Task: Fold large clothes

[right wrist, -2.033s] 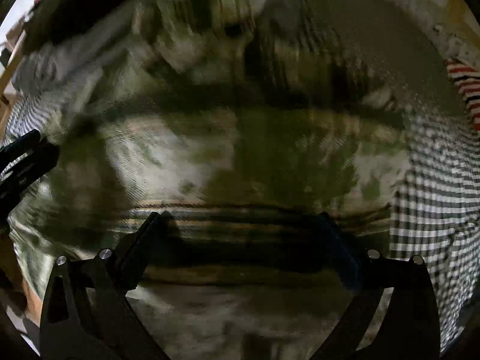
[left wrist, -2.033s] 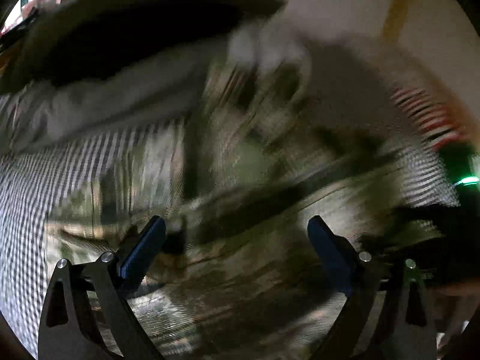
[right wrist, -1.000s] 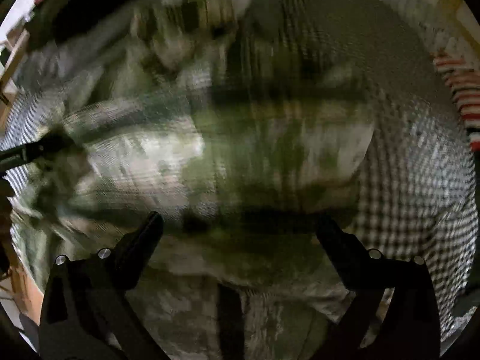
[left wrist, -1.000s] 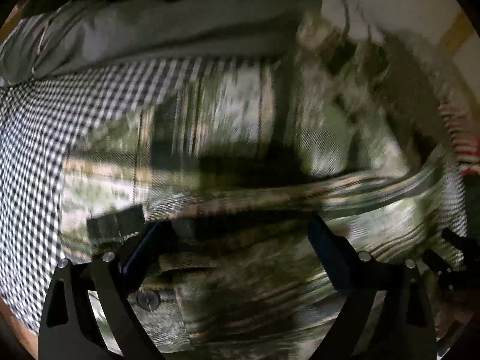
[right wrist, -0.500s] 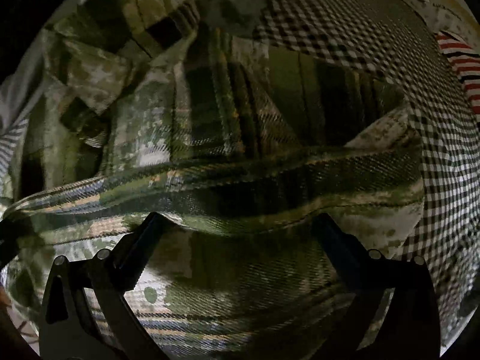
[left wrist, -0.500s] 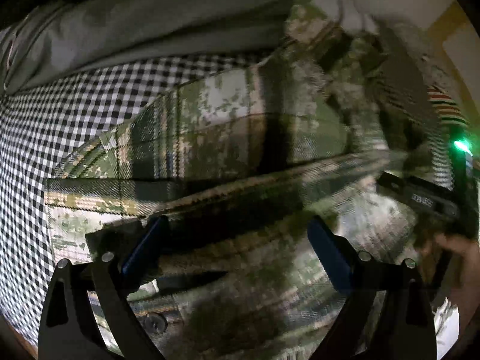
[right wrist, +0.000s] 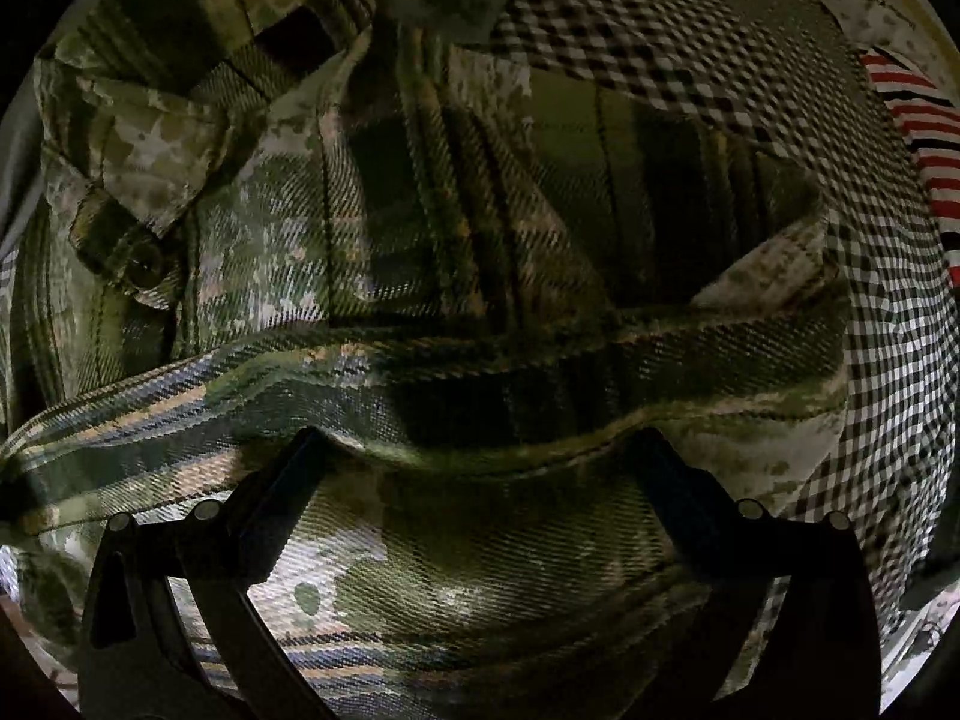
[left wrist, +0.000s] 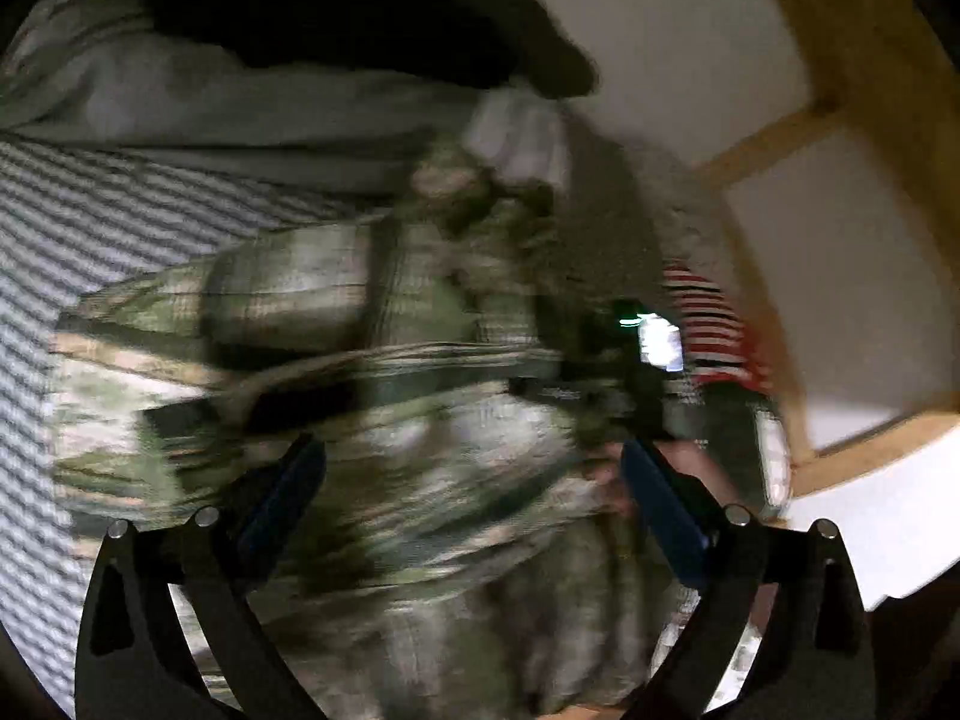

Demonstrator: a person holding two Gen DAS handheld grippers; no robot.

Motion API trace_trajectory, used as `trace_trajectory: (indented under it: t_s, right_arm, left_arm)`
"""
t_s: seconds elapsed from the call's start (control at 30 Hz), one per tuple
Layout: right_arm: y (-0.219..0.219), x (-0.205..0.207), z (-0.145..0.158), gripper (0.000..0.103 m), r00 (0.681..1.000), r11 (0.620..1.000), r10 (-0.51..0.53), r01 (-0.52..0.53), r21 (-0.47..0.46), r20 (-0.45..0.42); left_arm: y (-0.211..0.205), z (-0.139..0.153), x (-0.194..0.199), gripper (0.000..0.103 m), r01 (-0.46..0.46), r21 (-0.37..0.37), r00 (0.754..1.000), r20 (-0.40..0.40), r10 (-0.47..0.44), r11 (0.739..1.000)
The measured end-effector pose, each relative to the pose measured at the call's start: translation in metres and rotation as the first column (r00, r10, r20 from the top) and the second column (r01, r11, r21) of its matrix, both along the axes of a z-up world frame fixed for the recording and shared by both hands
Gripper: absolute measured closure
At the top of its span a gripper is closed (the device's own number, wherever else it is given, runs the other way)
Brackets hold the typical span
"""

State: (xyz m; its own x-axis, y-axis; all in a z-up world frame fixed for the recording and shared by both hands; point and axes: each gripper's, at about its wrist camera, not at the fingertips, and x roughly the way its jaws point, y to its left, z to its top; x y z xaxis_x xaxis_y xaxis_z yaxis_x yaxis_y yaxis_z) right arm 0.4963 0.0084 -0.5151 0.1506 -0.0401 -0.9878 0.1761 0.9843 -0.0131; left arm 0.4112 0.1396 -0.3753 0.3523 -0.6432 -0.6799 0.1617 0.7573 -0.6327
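Bedding: checked cover (right wrist: 864,372), bearing all.
Garment: green plaid shirt (right wrist: 456,240), spread on cover, hem ridge bunched across the middle.
Striped red cloth (right wrist: 918,138): at far edge.
Left gripper (left wrist: 474,498): jaws apart, holding nothing; view blurred.
Right gripper (right wrist: 480,468): jaws wide, over hem.
Risk: one-layer pinch would drag the fold crooked.

Black gripper (right wrist: 480,468), blue pads (left wrist: 282,492), silver screws.

Shirt (right wrist: 420,240) green-tan camouflage plaid; bedsheet (right wrist: 888,360) black-white gingham; striped cloth (right wrist: 918,132) red-white-black.
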Motion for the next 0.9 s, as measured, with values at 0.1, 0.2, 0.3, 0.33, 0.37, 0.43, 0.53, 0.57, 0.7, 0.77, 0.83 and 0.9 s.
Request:
trace_trajectory:
  t_s: [0.1, 0.2, 0.3, 0.33, 0.37, 0.43, 0.53, 0.57, 0.7, 0.77, 0.83, 0.9]
  right_arm:
    - [0.0, -0.01, 0.002, 0.002, 0.999, 1.0, -0.004, 0.004, -0.006, 0.037]
    - [0.0, -0.017, 0.006, 0.002, 0.996, 1.0, 0.001, -0.001, -0.001, 0.09]
    - [-0.002, -0.034, 0.024, 0.002, 0.989, 0.998, 0.009, -0.019, 0.067, 0.147]
    - [-0.003, -0.042, 0.031, 0.002, 0.987, 0.997, 0.007, -0.02, 0.076, 0.162]
    - [-0.002, -0.051, 0.039, 0.002, 0.985, 0.998, 0.015, -0.026, 0.061, 0.174]
    - [0.005, -0.07, 0.049, 0.002, 0.982, 0.998, 0.064, -0.065, -0.001, 0.179]
    - [0.015, -0.095, 0.042, 0.003, 0.985, 0.99, 0.125, -0.116, -0.078, 0.118]
    - [0.017, -0.1, 0.034, 0.003, 0.987, 0.988, 0.133, -0.126, -0.086, 0.09]
    - [0.002, -0.101, -0.001, 0.002, 0.994, 0.995, 0.091, -0.093, 0.024, 0.068]
    - [-0.008, -0.097, -0.006, 0.002, 0.995, 0.993, 0.073, -0.079, 0.087, 0.073]
    - [-0.009, -0.097, -0.004, 0.002, 0.991, 0.991, 0.103, -0.11, 0.08, 0.08]
    - [-0.012, -0.102, 0.003, 0.003, 0.99, 0.99, 0.09, -0.1, 0.097, 0.107]
  left_arm:
    - [-0.039, -0.025, 0.007, 0.006, 0.023, 0.164, 1.0, -0.023, -0.019, 0.986]
    - [-0.066, -0.069, 0.012, 0.006, 0.027, 0.355, 0.995, -0.094, 0.008, 0.935]
    - [-0.078, -0.1, 0.009, 0.006, 0.022, 0.486, 0.991, -0.129, 0.047, 0.874]
    - [-0.079, -0.106, 0.008, 0.006, 0.022, 0.52, 0.99, -0.129, 0.053, 0.854]
    - [-0.081, -0.112, 0.006, 0.006, 0.025, 0.545, 0.989, -0.133, 0.057, 0.838]
    - [-0.088, -0.118, 0.003, 0.006, 0.034, 0.591, 0.992, -0.115, 0.042, 0.806]
    - [-0.095, -0.122, -0.001, 0.005, 0.017, 0.625, 0.996, -0.083, 0.044, 0.781]
    - [-0.095, -0.122, -0.002, 0.005, 0.012, 0.627, 0.996, -0.074, 0.044, 0.779]
    - [-0.096, -0.123, -0.006, 0.005, 0.005, 0.63, 0.998, -0.058, 0.04, 0.776]
    - [-0.096, -0.122, -0.011, 0.005, 0.008, 0.624, 0.998, -0.058, 0.036, 0.781]
    - [-0.093, -0.117, -0.015, 0.005, 0.027, 0.601, 0.998, -0.066, 0.015, 0.799]
    - [-0.084, -0.104, -0.023, 0.005, 0.03, 0.589, 0.999, -0.055, 0.002, 0.808]
